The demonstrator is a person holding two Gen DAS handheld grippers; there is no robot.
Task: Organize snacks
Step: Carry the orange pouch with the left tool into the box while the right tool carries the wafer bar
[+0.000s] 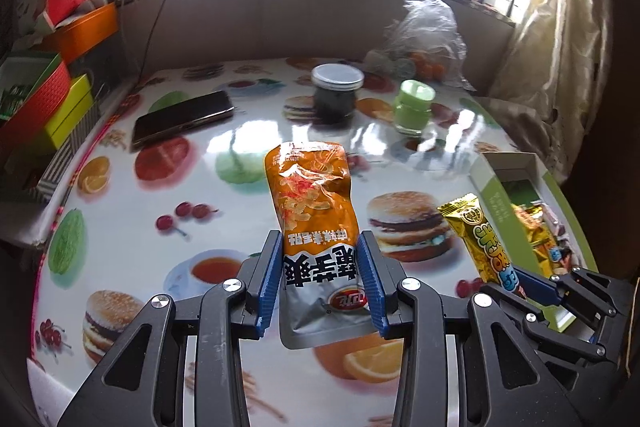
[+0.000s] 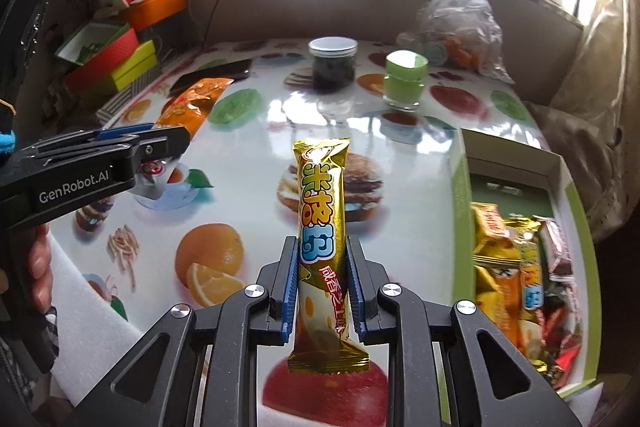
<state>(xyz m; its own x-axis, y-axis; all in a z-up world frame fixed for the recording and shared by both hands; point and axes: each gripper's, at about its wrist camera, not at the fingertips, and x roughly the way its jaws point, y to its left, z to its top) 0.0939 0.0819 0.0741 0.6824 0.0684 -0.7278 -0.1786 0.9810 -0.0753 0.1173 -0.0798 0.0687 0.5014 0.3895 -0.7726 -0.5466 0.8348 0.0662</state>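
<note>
My left gripper point(image 1: 322, 275) is shut on an orange and silver chip packet point(image 1: 310, 195) and holds it above the fruit-print table. The same packet shows in the right wrist view point(image 2: 192, 103), with the left gripper point(image 2: 168, 143) at the left. My right gripper point(image 2: 323, 287) is shut on a gold snack bar point(image 2: 322, 211) held above the table; the bar also shows in the left wrist view point(image 1: 480, 239). A green and white box point(image 2: 460, 195) at the right holds several wrapped snacks point(image 2: 520, 267). It appears in the left wrist view too point(image 1: 496, 195).
On the table stand a dark jar with a silver lid point(image 1: 336, 91), a green-lidded jar point(image 1: 414, 107), a phone point(image 1: 184, 119) and a clear plastic bag of fruit point(image 1: 424, 39). Coloured boxes point(image 1: 52, 103) are stacked at the left. A curtain point(image 1: 560, 47) hangs at the right.
</note>
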